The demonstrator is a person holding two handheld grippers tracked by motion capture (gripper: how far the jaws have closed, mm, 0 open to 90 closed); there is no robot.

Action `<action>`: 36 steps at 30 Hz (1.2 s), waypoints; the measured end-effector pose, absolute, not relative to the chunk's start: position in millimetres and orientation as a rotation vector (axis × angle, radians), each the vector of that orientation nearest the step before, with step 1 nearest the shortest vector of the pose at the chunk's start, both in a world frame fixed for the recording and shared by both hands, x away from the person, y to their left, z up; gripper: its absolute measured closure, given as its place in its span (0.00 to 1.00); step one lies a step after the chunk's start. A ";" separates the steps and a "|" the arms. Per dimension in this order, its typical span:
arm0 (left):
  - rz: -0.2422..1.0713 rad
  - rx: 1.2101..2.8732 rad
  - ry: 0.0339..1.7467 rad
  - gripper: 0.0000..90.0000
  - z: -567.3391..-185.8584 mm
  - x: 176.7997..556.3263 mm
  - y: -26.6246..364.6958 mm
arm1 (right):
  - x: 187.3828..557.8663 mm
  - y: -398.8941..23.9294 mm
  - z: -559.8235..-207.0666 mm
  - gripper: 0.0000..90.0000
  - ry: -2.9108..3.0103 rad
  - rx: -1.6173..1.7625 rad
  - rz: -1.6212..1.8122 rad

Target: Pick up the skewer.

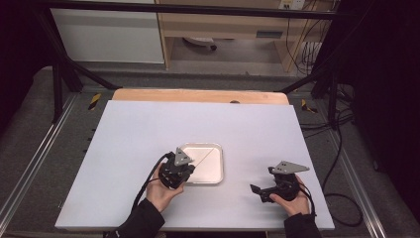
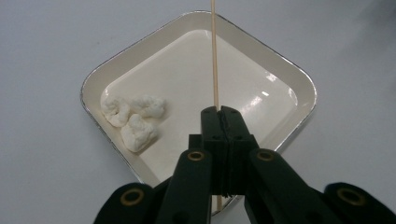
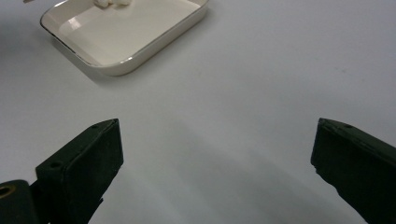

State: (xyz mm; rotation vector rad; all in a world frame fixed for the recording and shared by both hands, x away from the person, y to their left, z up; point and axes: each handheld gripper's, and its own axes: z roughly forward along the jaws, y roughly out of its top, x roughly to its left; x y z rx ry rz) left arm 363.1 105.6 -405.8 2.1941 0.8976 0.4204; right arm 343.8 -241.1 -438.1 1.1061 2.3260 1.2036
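White table [image 1: 148, 134], cream tray [image 2: 299, 88] — three marshmallows [image 2: 133, 119], skewer [image 2: 215, 56] clamped in left claw [image 2: 221, 114]

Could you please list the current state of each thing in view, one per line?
Left gripper: shut on the wooden skewer.
Wooden skewer: held, pointing out over the tray.
Right gripper: open, nothing between its jaws, over the table.
Tray: upright on the table.
White lumps: three, clustered in one corner of the tray.

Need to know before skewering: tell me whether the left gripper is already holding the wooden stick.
Yes: the left gripper is shut on the thin wooden stick above the tray.
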 end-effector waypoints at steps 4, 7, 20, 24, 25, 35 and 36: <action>0.417 2.195 0.875 0.99 -401.6 359.4 107.8 | 343.8 -229.4 -434.0 0.03 2.318 1.095 1.205; 0.414 2.199 0.855 0.99 -398.9 356.8 108.4 | 343.1 -211.9 -429.5 0.03 2.296 1.119 1.253; 0.380 2.274 0.795 0.99 -389.8 351.1 105.3 | 340.0 -170.6 -416.8 0.12 2.347 1.009 1.279; 0.373 2.285 0.779 0.99 -386.6 350.8 104.7 | 340.3 -165.8 -415.7 0.16 2.354 0.971 1.278; 0.368 2.294 0.773 0.99 -386.1 350.9 104.4 | 339.6 -163.1 -414.9 0.18 2.354 0.896 1.236; 0.307 2.390 0.725 0.99 -384.0 353.1 98.2 | 333.4 -141.8 -412.8 0.20 2.377 0.495 0.999; 0.300 2.401 0.716 0.99 -383.7 353.3 97.4 | 332.9 -138.2 -412.7 0.21 2.372 0.424 0.953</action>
